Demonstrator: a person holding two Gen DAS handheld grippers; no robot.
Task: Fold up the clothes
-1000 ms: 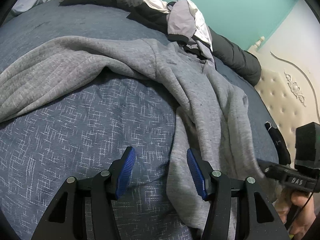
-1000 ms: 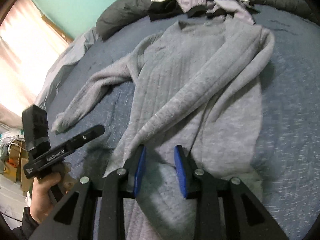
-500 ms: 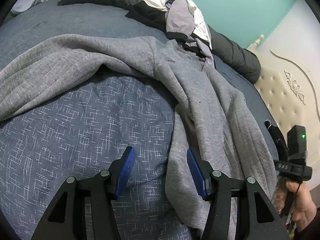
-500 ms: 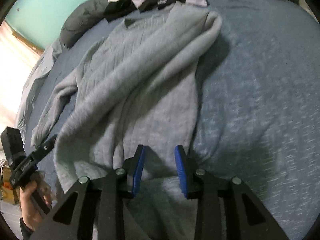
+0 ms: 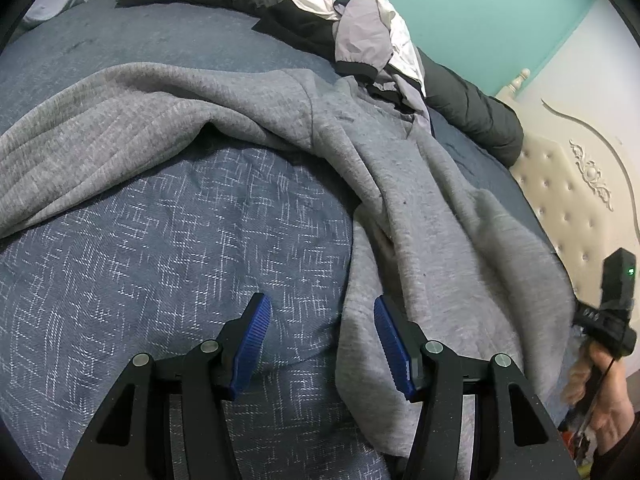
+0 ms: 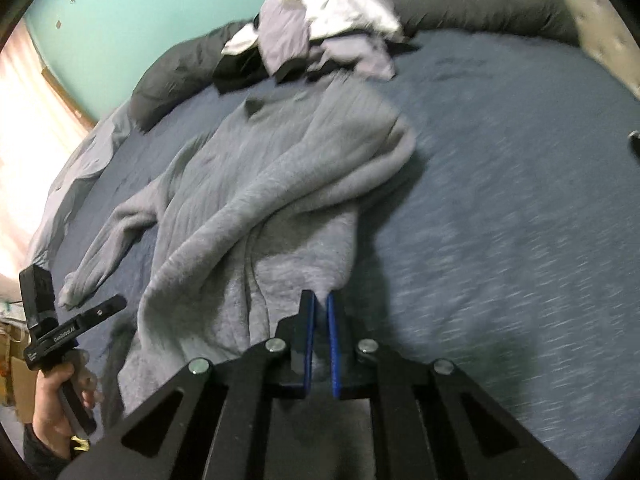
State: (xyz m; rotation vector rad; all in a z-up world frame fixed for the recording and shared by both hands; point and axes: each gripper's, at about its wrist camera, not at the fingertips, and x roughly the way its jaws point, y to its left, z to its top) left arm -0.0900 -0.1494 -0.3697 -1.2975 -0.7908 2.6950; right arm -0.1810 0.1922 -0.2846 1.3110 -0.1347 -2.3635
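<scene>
A grey knit sweater (image 5: 440, 240) lies spread on the blue bedspread (image 5: 160, 280), one sleeve folded across its body (image 6: 260, 208). My left gripper (image 5: 322, 312) hangs open just above the bed. Its right finger is over the sweater's side edge, its left finger over bare bedspread, and nothing is pinched. My right gripper (image 6: 321, 300) is at the sweater's lower right hem corner, its jaws closing with a fold of the grey fabric between the blue pads. The other sleeve (image 6: 100, 252) trails out to the left.
A heap of white and lilac clothes (image 6: 320, 28) sits at the far side on a dark rolled duvet (image 6: 180, 72). A cream tufted headboard (image 5: 572, 208) borders the bed. A person's hand (image 6: 56, 404) holds the left gripper's handle at the bed's near edge.
The right gripper moved sideways along the hem to the sweater's corner and its jaws came together on the fabric. The left gripper stayed in place, still open.
</scene>
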